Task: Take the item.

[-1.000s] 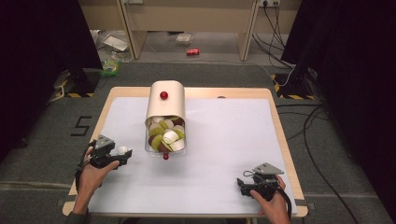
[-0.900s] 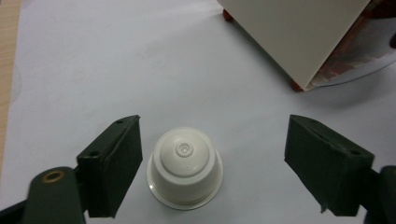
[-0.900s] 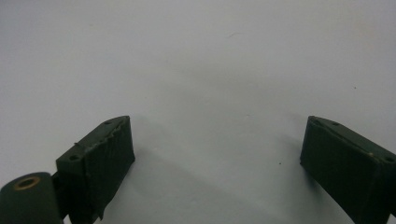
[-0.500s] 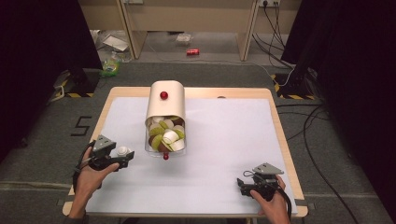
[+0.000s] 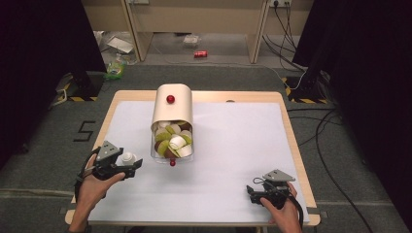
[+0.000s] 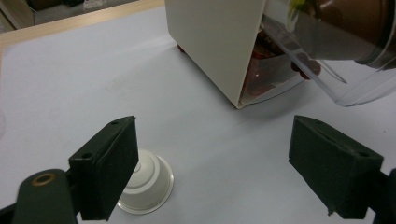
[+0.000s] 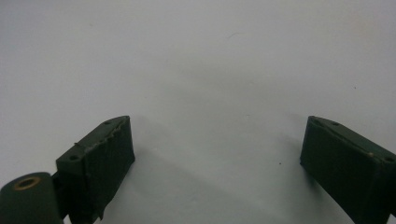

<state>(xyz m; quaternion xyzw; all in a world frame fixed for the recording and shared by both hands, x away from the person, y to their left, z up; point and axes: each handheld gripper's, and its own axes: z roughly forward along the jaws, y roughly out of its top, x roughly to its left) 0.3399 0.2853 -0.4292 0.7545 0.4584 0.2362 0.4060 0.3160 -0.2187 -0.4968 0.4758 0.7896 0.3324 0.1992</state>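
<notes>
A cream dispenser box (image 5: 172, 104) with a red knob (image 5: 170, 99) lies mid-table. Its clear drawer (image 5: 173, 151) is pulled out toward me, full of green, white and brown capsules. One white capsule (image 6: 147, 182) stands upside down on the white mat, apart from the drawer; from above this capsule (image 5: 128, 157) sits at the left gripper's tip. My left gripper (image 6: 212, 140) hovers just above it, open; its jaws have just been opening, with nothing pressed between them. The capsule lies partly behind one jaw. My right gripper (image 5: 250, 191) rests near the front right edge, open and empty (image 7: 217, 140).
The dispenser's side wall (image 6: 219, 42) and the clear drawer (image 6: 345, 70) rise close ahead of the left gripper. A small red knob (image 5: 172, 163) sticks out from the drawer's front. Bare white mat (image 5: 233, 145) spreads between the two hands. Cables and litter lie on the floor beyond.
The left gripper has lifted slightly and its jaws stand wider. The white capsule stays on the mat. The right hand has not moved.
</notes>
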